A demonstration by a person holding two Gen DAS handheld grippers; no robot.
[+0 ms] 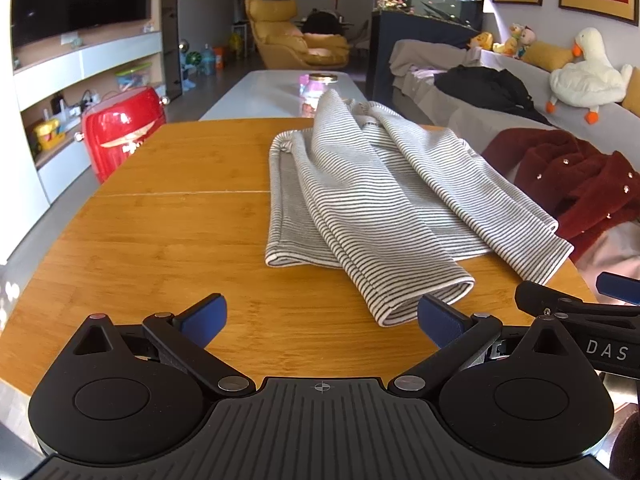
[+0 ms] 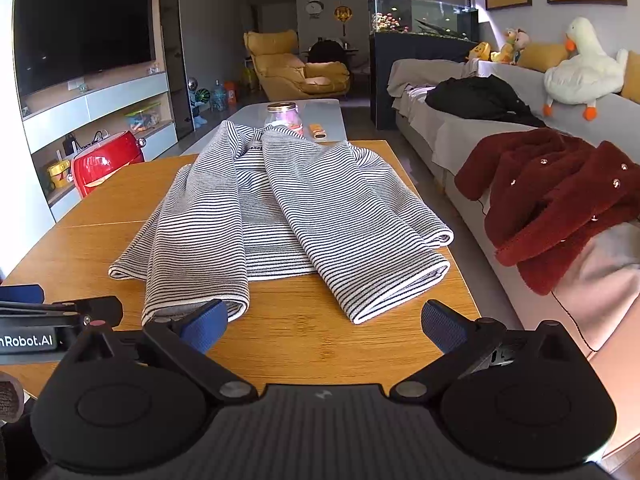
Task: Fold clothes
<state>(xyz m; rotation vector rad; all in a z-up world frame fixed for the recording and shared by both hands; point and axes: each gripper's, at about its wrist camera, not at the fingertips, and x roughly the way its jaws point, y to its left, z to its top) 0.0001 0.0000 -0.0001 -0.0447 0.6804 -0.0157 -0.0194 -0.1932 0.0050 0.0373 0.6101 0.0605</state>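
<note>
Both tongs, left gripper (image 1: 320, 320) and right gripper (image 2: 324, 326), hang released and empty low in frame, just short of the striped garment (image 2: 280, 216) mid-frame on the wooden table (image 1: 160, 220), whose loosely overlaid sleeves could slide apart if pinched unevenly.

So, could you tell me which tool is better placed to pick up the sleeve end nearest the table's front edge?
Left. The left tool is open, with that striped sleeve end just ahead, beside its right finger.

Shirt (image 2: 280, 216) on the table (image 2: 100, 248), jar (image 2: 285, 118) behind it, sofa (image 2: 500, 136) to the right.
</note>
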